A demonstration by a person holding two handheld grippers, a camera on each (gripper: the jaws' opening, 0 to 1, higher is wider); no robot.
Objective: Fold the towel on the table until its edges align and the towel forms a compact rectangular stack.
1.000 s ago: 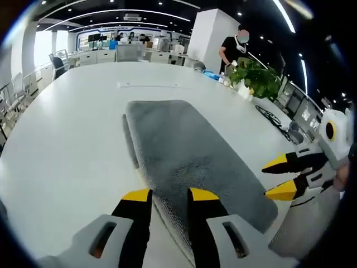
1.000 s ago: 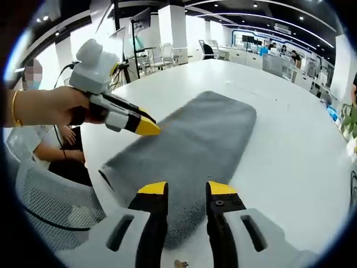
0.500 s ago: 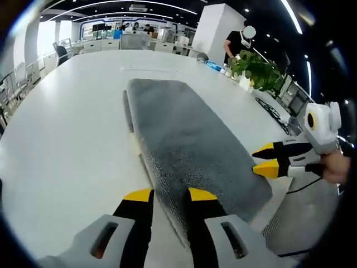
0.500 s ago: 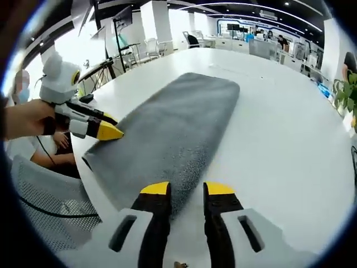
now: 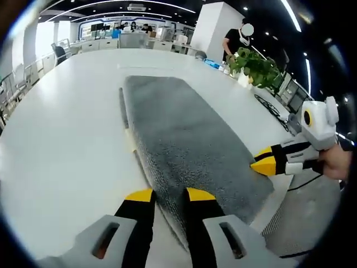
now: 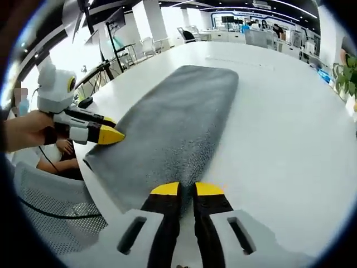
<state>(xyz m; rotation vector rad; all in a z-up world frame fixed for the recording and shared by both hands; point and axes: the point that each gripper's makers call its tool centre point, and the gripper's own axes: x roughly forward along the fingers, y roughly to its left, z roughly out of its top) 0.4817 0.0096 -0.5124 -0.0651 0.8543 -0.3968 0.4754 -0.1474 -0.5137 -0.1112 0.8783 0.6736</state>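
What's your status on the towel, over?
Right gripper shut on the towel's near edge. Left gripper open, astride the other near corner. Towel folded long, flat on table. Nothing in the way.

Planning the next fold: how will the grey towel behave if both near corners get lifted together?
The towel will probably sag between the two grips, since it lies limp and flat on the table. Its nubby pile suggests the pinch of the right gripper won't slip. The doubled layers at its edge may drag rather than slide.

Bright overhead strip-lights; fisheye-warped edges
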